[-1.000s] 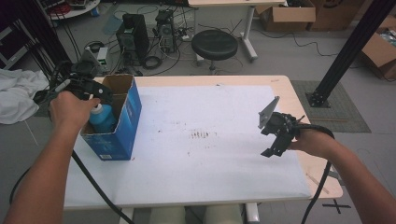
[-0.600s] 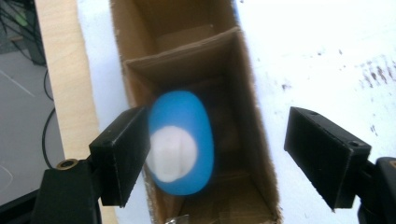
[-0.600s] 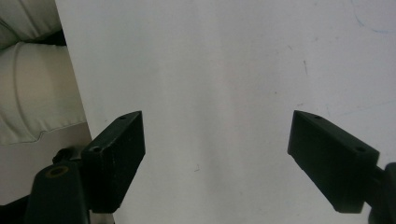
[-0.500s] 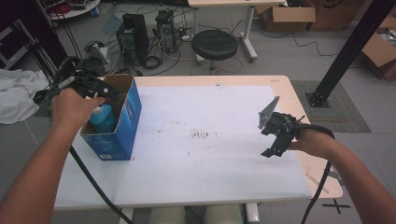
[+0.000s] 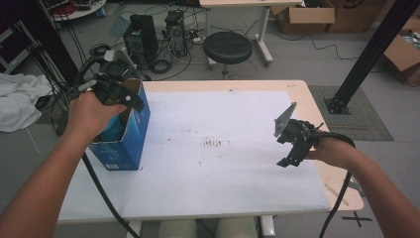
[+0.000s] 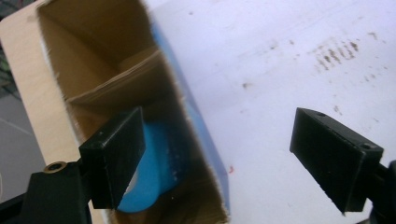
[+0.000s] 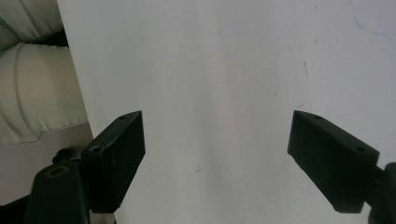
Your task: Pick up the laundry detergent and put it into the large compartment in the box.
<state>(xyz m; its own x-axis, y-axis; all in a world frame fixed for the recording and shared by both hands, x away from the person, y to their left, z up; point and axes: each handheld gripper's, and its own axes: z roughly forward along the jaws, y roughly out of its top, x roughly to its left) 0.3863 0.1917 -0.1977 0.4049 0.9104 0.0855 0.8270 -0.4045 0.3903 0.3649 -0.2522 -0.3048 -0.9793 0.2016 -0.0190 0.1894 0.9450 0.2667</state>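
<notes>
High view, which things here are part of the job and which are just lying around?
Part of the job:
- blue cardboard box
- blue object inside it
- left tongs, open above the box, jaws just opened, nothing between them

Lying about:
- white sheet covering the table
- black stool
- computer towers
- white cloth

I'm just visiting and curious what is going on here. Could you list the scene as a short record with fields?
Setting: white-topped table
Box: blue carton, open at the top, standing near the table's left edge
Inside box: light blue object, lying loose at the bottom
Left gripper: above the box opening, jaws just opened wide, nothing between them
Right gripper: open, empty, over bare table on the right side
Likely stage: object just dropped into the box
</notes>
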